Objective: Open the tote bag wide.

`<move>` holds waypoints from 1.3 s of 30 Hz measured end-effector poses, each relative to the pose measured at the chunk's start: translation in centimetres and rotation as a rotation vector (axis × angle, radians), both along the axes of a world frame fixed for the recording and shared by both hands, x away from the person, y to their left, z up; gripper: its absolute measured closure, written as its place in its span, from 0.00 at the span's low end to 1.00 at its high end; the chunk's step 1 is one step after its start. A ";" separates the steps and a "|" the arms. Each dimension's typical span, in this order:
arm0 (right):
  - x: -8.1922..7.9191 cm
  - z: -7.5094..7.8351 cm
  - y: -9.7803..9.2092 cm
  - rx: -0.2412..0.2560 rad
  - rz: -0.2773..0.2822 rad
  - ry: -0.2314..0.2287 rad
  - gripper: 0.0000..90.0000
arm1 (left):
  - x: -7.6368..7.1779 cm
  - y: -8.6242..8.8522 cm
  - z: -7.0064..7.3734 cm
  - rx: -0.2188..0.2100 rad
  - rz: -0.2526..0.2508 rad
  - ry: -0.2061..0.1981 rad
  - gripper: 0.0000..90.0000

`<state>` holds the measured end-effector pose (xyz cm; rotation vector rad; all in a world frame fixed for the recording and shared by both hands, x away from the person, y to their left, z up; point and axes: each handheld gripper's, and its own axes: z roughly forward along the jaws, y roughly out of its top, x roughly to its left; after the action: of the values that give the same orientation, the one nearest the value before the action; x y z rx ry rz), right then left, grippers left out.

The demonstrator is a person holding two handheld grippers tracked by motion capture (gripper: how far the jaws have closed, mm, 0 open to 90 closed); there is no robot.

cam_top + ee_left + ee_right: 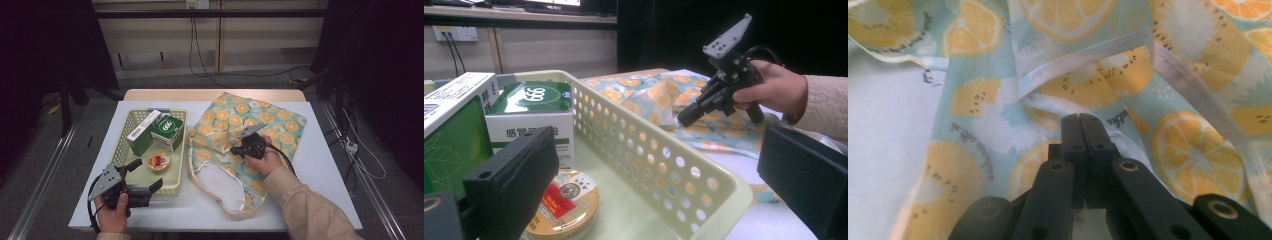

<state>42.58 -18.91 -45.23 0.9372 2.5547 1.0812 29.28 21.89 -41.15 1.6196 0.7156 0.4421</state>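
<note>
A pale yellow perforated basket (120,145) (664,165) holds a green "666" box (167,127) (531,100), a white and green box (142,131) (454,115) and a round tin (159,162) (566,202). To its right lies a citrus-print fabric bag (260,117) (1193,150), mouth facing the near edge. My left gripper (148,174) (654,200) is open, its jaws straddling the basket's near right corner. My right gripper (234,151) (1080,120) rests on the bag, jaws pressed together on a white hem fold. From the left gripper view it (685,117) points down at the bag (724,132).
The white table top (325,165) has bare room along its right side and near edge. Metal rails run along the floor on both sides. Cables hang from the back wall behind the table.
</note>
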 end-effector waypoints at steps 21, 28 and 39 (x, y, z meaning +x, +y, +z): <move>0.2 4.0 -4.1 0.169 -0.104 0.015 1.00 | 0.0 -0.2 0.0 0.013 -0.004 0.000 0.03; 1.3 2.2 -4.0 0.119 -0.135 0.013 1.00 | 0.0 -0.1 0.0 0.024 -0.005 -0.002 0.03; 2.1 0.0 -3.0 0.029 -0.136 0.001 0.97 | 0.0 -0.2 0.0 0.019 -0.006 0.002 0.03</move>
<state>44.64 -21.89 -45.18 1.1009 2.4418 1.0817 29.26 21.68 -41.19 1.6400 0.7098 0.4440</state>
